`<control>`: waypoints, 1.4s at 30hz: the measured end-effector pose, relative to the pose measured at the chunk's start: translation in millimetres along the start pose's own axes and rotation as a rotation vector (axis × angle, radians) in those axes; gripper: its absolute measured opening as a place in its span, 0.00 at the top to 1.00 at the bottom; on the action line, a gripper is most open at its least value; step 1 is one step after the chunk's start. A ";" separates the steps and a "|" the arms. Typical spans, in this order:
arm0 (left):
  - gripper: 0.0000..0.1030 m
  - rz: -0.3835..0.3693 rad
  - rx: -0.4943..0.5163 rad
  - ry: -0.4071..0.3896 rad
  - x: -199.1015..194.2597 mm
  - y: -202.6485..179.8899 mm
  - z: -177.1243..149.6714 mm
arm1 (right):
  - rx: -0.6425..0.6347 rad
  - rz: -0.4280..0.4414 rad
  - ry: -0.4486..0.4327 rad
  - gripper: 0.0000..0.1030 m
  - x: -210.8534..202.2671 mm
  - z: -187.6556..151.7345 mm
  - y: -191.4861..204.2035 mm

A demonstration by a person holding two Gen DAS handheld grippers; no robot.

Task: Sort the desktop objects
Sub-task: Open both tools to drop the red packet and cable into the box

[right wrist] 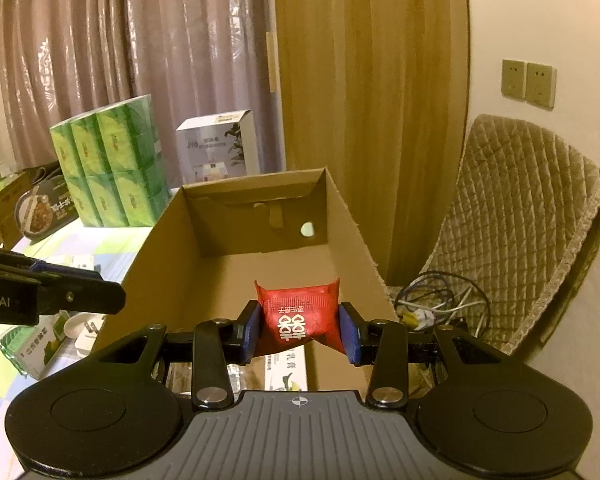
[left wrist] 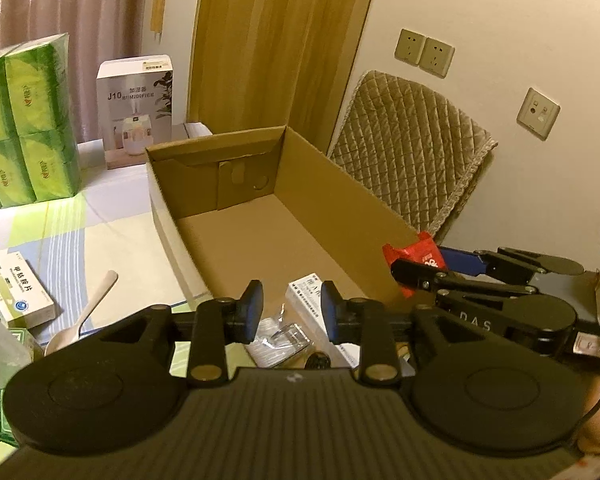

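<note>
red packet (right wrist: 300, 318) w/ white print sits centre of the right wrist view, pinched between the blue pads (right wrist: 250, 330) of the right gripper (right wrist: 300, 330); jaws narrowed onto it, packet bulging up above them. in the left wrist view the same packet (left wrist: 414, 254) shows at right-centre, held over the near right corner of the cardboard box (left wrist: 180, 156). the box (right wrist: 352, 220) is open-topped and its far part looks bare; at its near end a white carton (left wrist: 320, 300) and a clear plastic bit (left wrist: 280, 336) lie low in frame, prob. inside the box, though the grippers hide the near wall so can't be sure.

left gripper (left wrist: 290, 308) hangs centre-bottom of its view w/ jaws set apart and nothing between them, just above that carton.

step in hand, as i read it: carrying the packet to the box for drop-off. next move calls for pushing the right gripper fwd past the rim so the packet is over the box floor, then opening the jaws; keep clear of the left gripper, which is close by on the left.

outward: medicine box (left wrist: 18, 294) and pale spoon (left wrist: 80, 320) on the bench (left wrist: 112, 236) at lower left, green tissue packs (left wrist: 24, 120) upper left, humidifier box (left wrist: 138, 108) behind, quilted pad (left wrist: 408, 148) against the wall at right.
</note>
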State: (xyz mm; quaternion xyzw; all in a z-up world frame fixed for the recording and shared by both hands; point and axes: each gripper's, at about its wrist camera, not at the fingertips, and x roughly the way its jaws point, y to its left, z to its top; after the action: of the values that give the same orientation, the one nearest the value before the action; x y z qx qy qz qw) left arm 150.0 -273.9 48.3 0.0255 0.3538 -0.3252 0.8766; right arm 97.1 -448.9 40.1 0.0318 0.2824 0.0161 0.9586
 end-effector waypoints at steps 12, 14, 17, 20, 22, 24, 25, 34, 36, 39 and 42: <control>0.76 0.001 0.002 0.001 -4.3 -0.5 -2.5 | -0.008 0.009 -0.001 0.62 0.4 2.5 7.2; 0.76 0.001 0.003 0.002 -5.0 -0.6 -2.8 | -0.008 0.010 -0.002 0.62 0.5 3.6 7.8; 0.76 -0.001 0.002 0.002 -6.6 -1.2 -3.4 | -0.008 0.011 -0.004 0.62 0.7 5.2 8.8; 0.76 -0.002 0.000 0.001 -6.9 -1.3 -3.5 | -0.008 0.012 -0.002 0.62 0.7 6.4 9.2; 0.76 -0.002 -0.001 0.000 -7.6 -2.0 -3.4 | -0.004 0.016 -0.002 0.62 1.3 7.7 9.5; 0.76 0.000 -0.002 -0.002 -8.3 -2.0 -3.0 | -0.003 0.026 -0.006 0.55 1.5 9.2 10.1; 0.76 0.003 -0.002 -0.003 -8.5 -1.8 -2.8 | 0.000 0.026 -0.007 0.49 1.7 9.6 10.1; 0.76 0.022 -0.016 -0.008 -15.2 5.8 -5.3 | 0.024 0.012 0.001 0.40 -6.3 2.9 3.0; 0.76 0.025 -0.019 -0.010 -17.7 7.3 -6.9 | 0.037 0.008 0.005 0.40 -10.0 0.1 0.7; 0.74 0.029 -0.027 -0.013 -21.7 9.5 -10.0 | 0.053 0.005 0.008 0.40 -16.5 -4.3 -0.9; 0.74 0.032 -0.033 -0.015 -27.1 11.1 -13.8 | 0.060 0.007 0.005 0.39 -24.4 -6.8 0.2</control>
State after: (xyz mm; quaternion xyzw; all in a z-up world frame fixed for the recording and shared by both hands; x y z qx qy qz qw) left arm 133.6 -246.3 53.2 0.0143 0.3523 -0.3054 0.8845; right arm 72.9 -449.6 47.6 0.0613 0.2850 0.0111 0.9565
